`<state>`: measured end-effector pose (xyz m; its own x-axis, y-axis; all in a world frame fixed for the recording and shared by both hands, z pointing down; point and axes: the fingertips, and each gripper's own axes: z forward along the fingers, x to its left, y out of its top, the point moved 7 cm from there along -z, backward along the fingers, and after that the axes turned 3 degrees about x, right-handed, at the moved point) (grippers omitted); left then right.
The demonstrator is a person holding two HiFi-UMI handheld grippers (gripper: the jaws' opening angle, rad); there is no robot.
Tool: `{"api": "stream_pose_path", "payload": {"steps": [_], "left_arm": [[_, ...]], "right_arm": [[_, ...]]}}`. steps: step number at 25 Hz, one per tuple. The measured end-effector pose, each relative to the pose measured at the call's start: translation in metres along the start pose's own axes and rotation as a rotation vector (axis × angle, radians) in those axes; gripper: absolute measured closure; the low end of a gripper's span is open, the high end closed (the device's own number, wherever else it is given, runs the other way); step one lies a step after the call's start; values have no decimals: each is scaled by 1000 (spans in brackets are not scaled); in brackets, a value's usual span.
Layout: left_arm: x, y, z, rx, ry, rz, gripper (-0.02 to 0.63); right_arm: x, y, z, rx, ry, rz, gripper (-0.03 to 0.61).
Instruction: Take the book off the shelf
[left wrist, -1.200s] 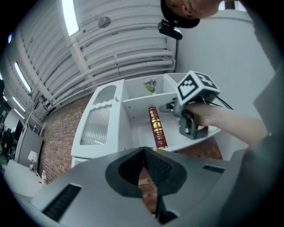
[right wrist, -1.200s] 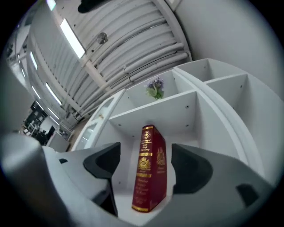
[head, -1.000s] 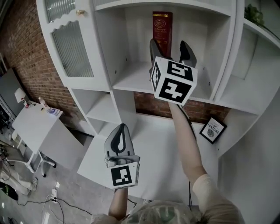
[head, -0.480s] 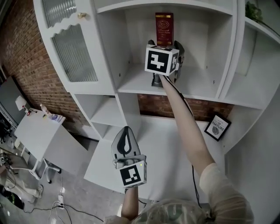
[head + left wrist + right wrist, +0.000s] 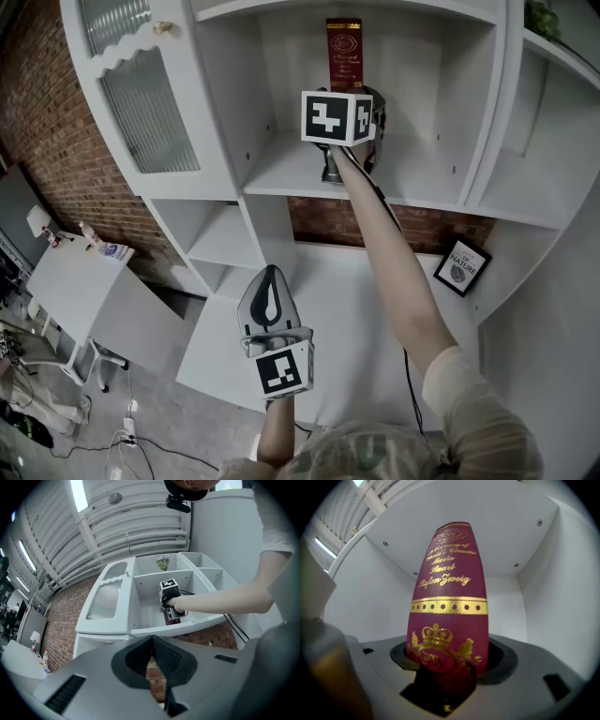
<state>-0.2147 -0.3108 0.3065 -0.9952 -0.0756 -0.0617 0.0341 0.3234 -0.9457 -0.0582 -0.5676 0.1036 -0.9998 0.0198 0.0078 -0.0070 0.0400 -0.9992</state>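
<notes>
A dark red book [image 5: 344,52] with gold lettering stands upright at the back of the white shelf compartment [image 5: 281,169]. My right gripper [image 5: 349,92] reaches into that compartment at arm's length. In the right gripper view the book [image 5: 449,606] sits between the jaws of the right gripper [image 5: 447,667], which are closing round its lower spine; I see no firm press. My left gripper [image 5: 270,291] hangs low in front of the shelving, shut and empty. The left gripper view shows the left gripper [image 5: 152,641] pointing up at the shelf and the book [image 5: 169,618].
A ribbed glass cabinet door [image 5: 141,103] is left of the compartment. A framed picture [image 5: 458,268] leans on the lower white surface at right. A plant [image 5: 544,19] sits top right. A white desk [image 5: 66,272] with small items stands by the brick wall.
My right gripper has gone up and deeper into the compartment, and its jaws now stand on either side of the book. The left gripper has hardly moved.
</notes>
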Motion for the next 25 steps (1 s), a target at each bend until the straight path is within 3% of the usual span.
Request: {"api": "stream_pose_path", "payload": {"steps": [6, 14, 18, 25], "left_arm": [[-6, 8, 0, -23, -9, -17, 600], [-3, 19, -5, -43, 9, 1, 601], [-6, 26, -9, -60, 8, -6, 600], [-15, 37, -21, -59, -6, 7, 601]], "right_arm": [[-3, 0, -2, -4, -5, 28, 312], [1, 0, -17, -3, 9, 26, 328], [13, 2, -41, -27, 35, 2, 330], [27, 0, -97, -67, 144, 47, 330]]}}
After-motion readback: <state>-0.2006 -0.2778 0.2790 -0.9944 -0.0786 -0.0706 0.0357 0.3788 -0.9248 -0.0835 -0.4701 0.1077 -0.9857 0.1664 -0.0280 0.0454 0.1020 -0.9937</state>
